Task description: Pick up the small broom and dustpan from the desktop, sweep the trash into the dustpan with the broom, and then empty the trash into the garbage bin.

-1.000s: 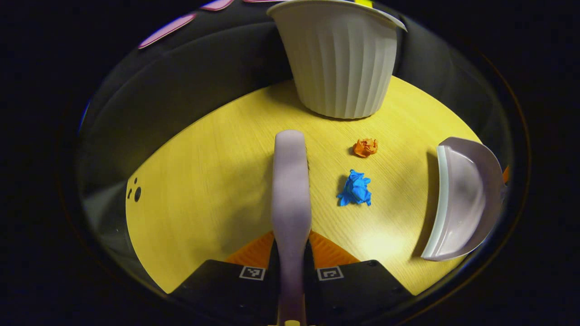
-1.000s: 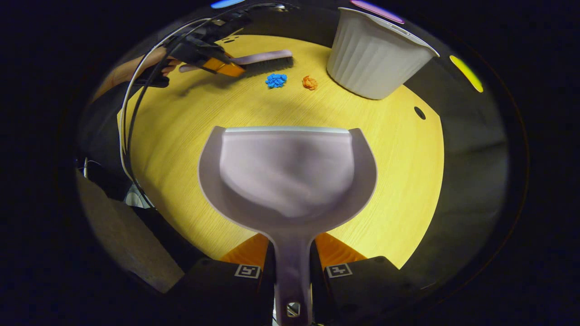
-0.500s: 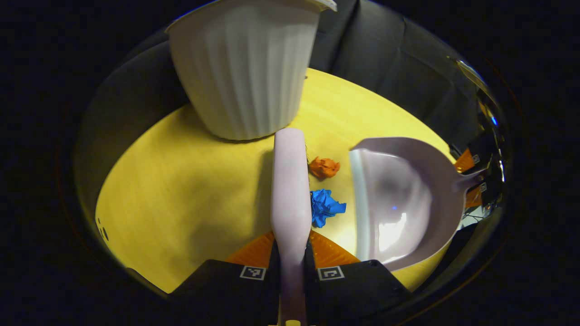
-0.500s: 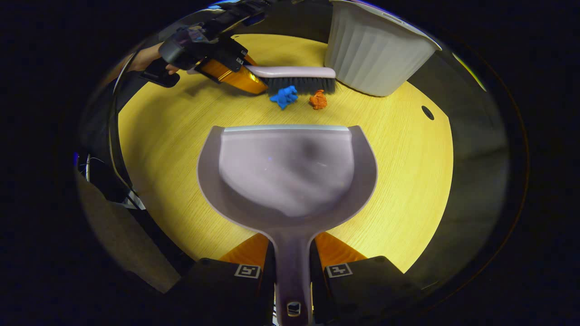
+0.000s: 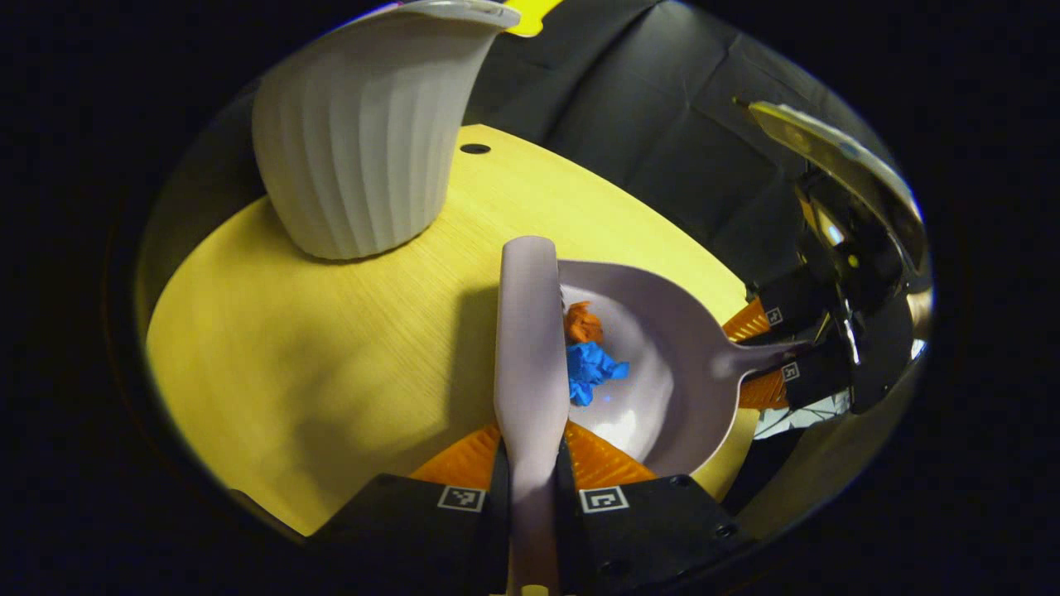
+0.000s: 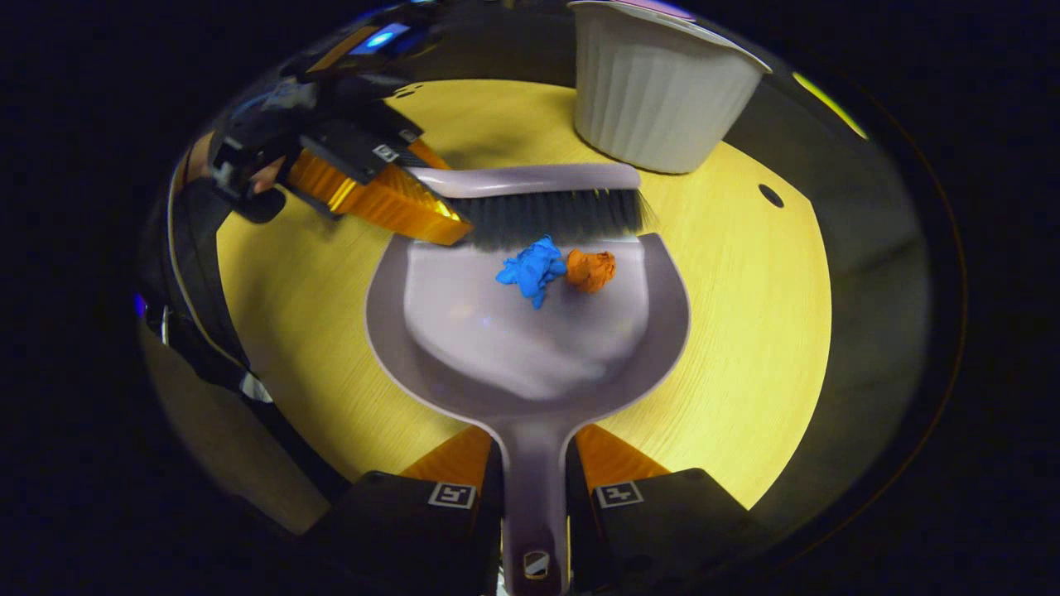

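The dustpan [image 6: 530,348] and the broom [image 6: 530,180] back are smooth plastic with a faint sheen; the broom's bristles [image 6: 555,217] are matt, fine fibre. The desktop [image 6: 745,348] is wood-grain laminate, smooth and lightly glossy. The bin [image 6: 654,99] is matt ribbed plastic, and the blue scrap [image 6: 527,269] and orange scrap [image 6: 590,268] are crumpled paper.

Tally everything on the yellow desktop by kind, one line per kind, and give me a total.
Crumpled paper scraps: 2, a blue paper wad and an orange paper wad, both in the pan
Pale lilac plastic dustpan: 1
Pale lilac hand broom with dark bristles: 1
White ribbed plastic garbage bin: 1
Total: 5
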A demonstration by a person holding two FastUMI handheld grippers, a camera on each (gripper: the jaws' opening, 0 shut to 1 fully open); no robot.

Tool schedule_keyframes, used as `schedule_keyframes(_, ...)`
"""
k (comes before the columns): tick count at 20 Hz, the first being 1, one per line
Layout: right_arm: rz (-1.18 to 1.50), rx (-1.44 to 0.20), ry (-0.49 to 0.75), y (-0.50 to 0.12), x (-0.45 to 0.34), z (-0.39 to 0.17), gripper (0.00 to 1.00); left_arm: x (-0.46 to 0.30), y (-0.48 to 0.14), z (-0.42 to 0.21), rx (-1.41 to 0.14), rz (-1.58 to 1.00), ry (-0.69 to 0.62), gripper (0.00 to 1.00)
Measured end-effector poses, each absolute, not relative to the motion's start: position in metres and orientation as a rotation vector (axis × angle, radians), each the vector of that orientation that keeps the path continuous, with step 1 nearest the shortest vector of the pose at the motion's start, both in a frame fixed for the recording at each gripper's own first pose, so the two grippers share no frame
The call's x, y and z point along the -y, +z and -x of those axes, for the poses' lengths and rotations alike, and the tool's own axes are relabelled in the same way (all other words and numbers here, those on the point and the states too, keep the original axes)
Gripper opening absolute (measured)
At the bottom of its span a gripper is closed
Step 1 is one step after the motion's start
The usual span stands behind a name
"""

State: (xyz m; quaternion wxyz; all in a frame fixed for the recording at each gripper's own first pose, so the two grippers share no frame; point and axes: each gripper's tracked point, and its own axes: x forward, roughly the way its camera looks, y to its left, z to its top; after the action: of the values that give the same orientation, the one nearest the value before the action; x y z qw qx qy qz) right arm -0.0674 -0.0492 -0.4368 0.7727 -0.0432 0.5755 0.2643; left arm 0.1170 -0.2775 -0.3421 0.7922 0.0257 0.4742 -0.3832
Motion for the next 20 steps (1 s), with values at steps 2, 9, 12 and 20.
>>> schedule_keyframes(2, 0.061, -1.236, 0.527, -0.435, 0.05, 0.066, 0.38, 0.266, -0.325, -0.112, -0.98, -0.03, -0.766, 0.27)
schedule_keyframes(9, -0.015, -1.161, 0.384, -0.404, 0.068, 0.059, 0.37, 0.188, -0.329, -0.094, -0.899, -0.029, -0.506, 0.26)
schedule_keyframes(12, -0.028, -1.145, 0.324, -0.387, 0.072, 0.051, 0.37, 0.151, -0.355, -0.069, -0.909, 0.018, -0.415, 0.27)
schedule_keyframes(20, -0.044, -1.096, 0.177, -0.331, 0.107, 0.006, 0.37, 0.085, -0.401, -0.005, -0.963, 0.065, -0.332, 0.27)
